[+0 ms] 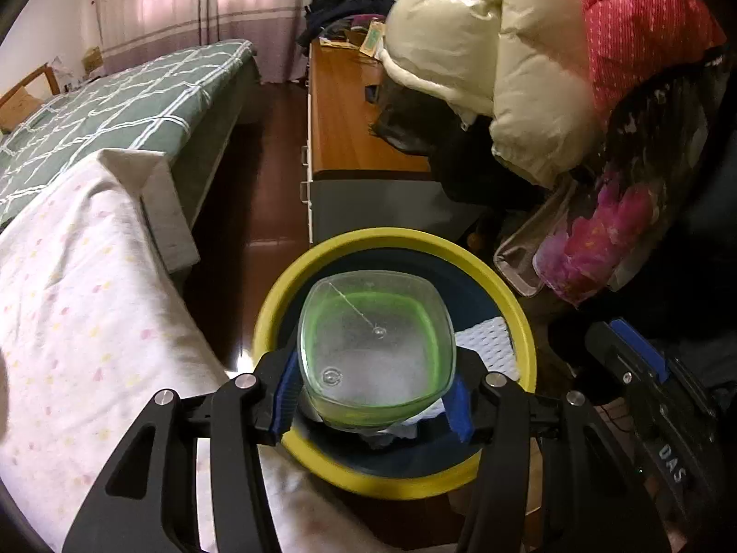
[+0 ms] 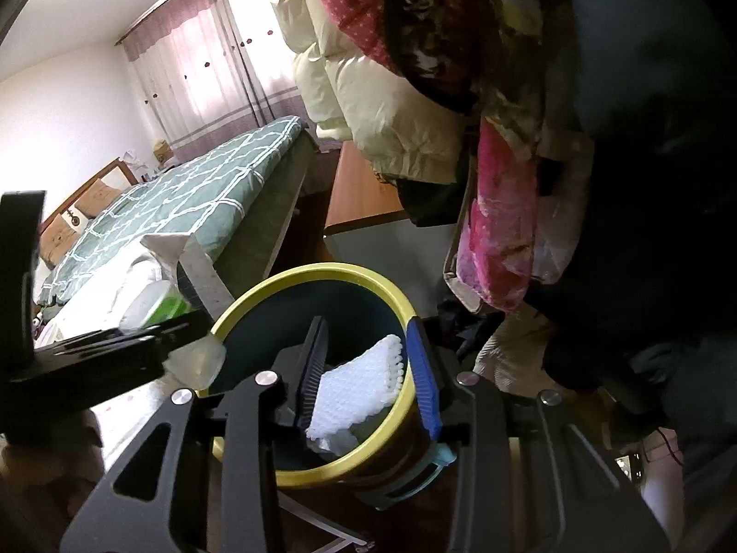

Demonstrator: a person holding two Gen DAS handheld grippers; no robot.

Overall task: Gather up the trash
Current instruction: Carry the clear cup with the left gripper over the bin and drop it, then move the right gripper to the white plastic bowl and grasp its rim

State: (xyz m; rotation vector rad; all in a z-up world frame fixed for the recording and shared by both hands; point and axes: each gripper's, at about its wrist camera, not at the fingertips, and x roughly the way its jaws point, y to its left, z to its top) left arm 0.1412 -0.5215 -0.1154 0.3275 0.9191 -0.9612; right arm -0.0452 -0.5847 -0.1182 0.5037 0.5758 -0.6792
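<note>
Holding the see-through plastic cup (image 1: 375,352) tight in the left claw (image 1: 373,403), right over the yellow-rimmed bin (image 1: 523,322). Hanging loose, grabbing nothing: right claw (image 2: 368,382) above white foam wrap (image 2: 364,387) inside. Next, probably: letting go, dropping the cup in.

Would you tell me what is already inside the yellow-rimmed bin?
A white foam sheet lies against the inner wall of the yellow-rimmed bin. The bin's bottom is hidden: in the left wrist view the plastic cup held by the left gripper covers it.
</note>
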